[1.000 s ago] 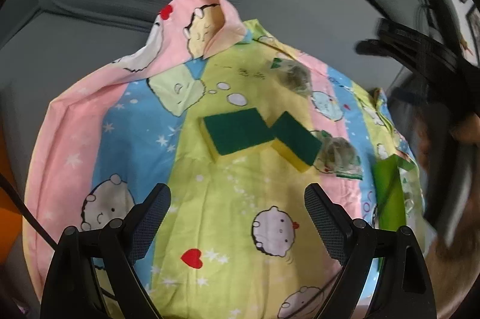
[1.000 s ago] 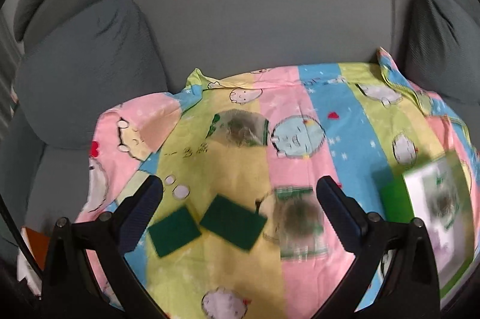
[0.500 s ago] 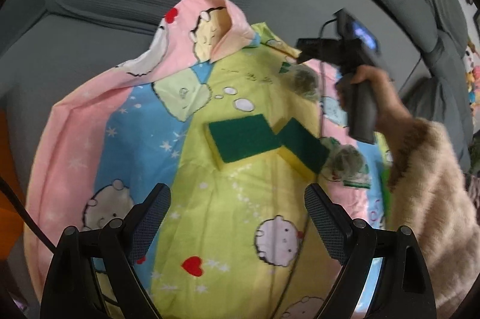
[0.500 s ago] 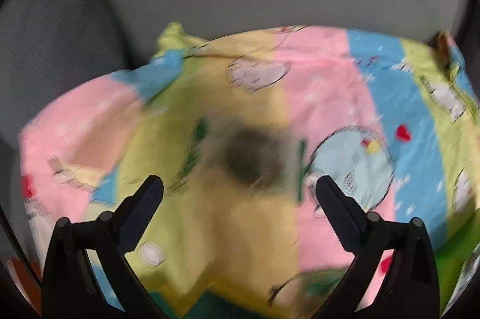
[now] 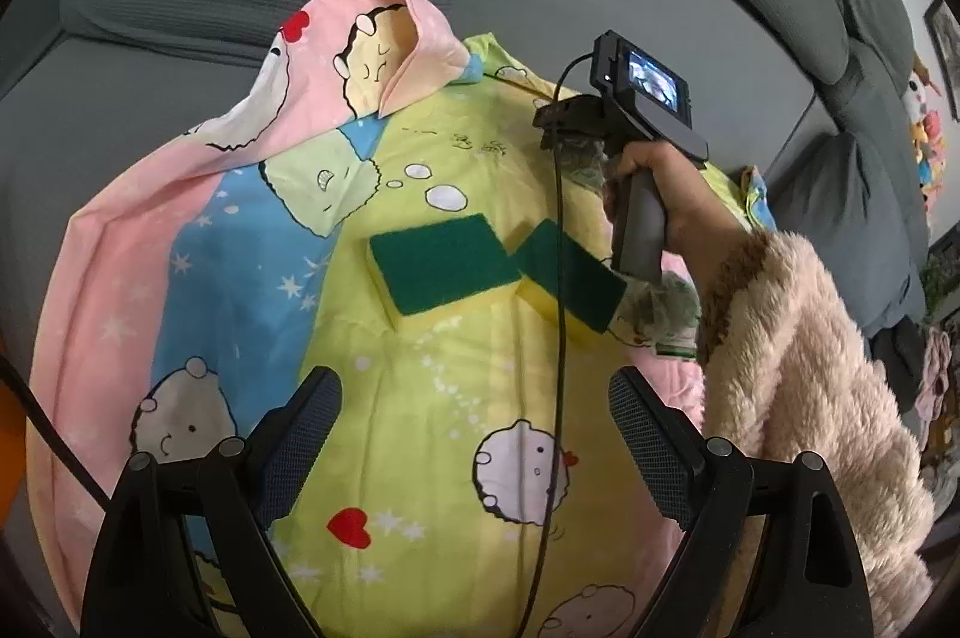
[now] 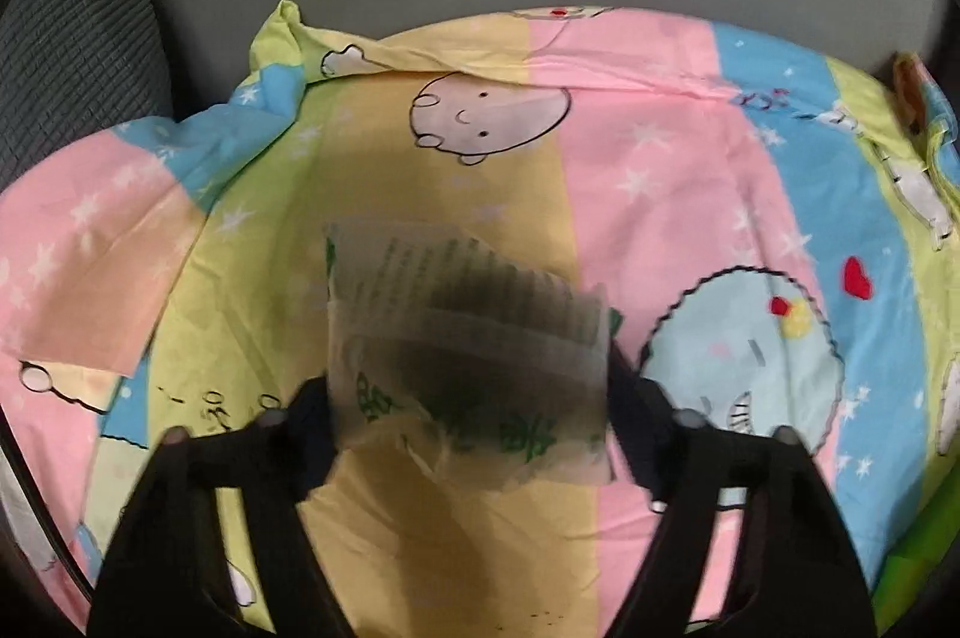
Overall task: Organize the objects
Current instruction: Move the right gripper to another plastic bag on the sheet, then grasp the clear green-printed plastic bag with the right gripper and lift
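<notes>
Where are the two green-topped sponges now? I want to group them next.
In the left wrist view the two sponges lie side by side mid-frame on the cartoon sheet, ahead of the open left hand-held gripper, just left of the right hand.

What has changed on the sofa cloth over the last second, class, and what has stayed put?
The right gripper came down over the far clear packet; its fingers are closing, the packet between them, both sides touching it. The left gripper stayed open and still. The two green sponges and the patterned cloth have not shifted.
</notes>
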Tool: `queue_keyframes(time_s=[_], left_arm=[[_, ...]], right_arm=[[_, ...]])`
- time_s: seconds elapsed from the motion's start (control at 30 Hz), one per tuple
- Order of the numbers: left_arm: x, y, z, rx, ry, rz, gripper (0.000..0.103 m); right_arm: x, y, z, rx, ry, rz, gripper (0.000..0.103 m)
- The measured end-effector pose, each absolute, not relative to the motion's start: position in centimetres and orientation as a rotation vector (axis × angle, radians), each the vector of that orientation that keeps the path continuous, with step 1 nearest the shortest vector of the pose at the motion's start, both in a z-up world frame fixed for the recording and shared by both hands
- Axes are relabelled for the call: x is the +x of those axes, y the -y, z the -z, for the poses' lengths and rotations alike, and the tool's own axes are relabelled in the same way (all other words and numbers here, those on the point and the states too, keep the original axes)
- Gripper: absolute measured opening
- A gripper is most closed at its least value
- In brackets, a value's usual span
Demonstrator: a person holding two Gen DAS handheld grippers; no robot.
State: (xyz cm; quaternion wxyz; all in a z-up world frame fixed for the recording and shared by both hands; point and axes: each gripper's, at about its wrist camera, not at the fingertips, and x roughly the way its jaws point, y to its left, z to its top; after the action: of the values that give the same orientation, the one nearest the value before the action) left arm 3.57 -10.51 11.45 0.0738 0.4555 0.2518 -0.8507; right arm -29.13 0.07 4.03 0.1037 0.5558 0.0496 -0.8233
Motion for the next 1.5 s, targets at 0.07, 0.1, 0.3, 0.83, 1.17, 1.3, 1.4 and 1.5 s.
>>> queue_keyframes(time_s=[0.07, 0.1, 0.3, 0.83, 1.17, 1.3, 1.4, 1.5], left_arm=[[3.6, 10.7, -11.5, 1.359, -0.764, 2.546, 0.091], [3.7, 10.9, -11.6, 1.352, -0.763, 2.542, 0.091], [4.6, 11.4, -12.1, 1.299, -0.792, 2.534, 0.091], [6.7, 11.2, -12.7, 1.245, -0.773, 2.538, 0.091], [6.5, 10.3, -11.9, 1.297, -0.787, 2.531, 0.091], [6.1, 9.4, -11.6, 1.333, -0.754, 2.536, 0.091], [5.9, 9.0, -11.1, 1.365, -0.762, 2.535, 0.091], [5.9, 8.8, -10.7, 1.416, -0.835, 2.546, 0.091]], right_arm=[[-28.6, -0.8, -4.5, 1.641, -0.086, 2.407, 0.064], [-28.4, -1.1, -4.7, 1.645, -0.05, 2.397, 0.064], [-24.8, -4.2, -6.6, 1.64, 0.027, 2.342, 0.062], [-3.4, -10.4, -14.3, 1.368, -0.154, 2.228, 0.064], [1.3, -11.6, -11.6, 1.258, -0.403, 2.349, 0.066], [1.5, -11.5, -10.6, 1.302, -0.487, 2.367, 0.07], [1.4, -12.3, -11.2, 1.28, -0.441, 2.356, 0.077], [1.7, -13.1, -12.1, 1.269, -0.367, 2.341, 0.089]])
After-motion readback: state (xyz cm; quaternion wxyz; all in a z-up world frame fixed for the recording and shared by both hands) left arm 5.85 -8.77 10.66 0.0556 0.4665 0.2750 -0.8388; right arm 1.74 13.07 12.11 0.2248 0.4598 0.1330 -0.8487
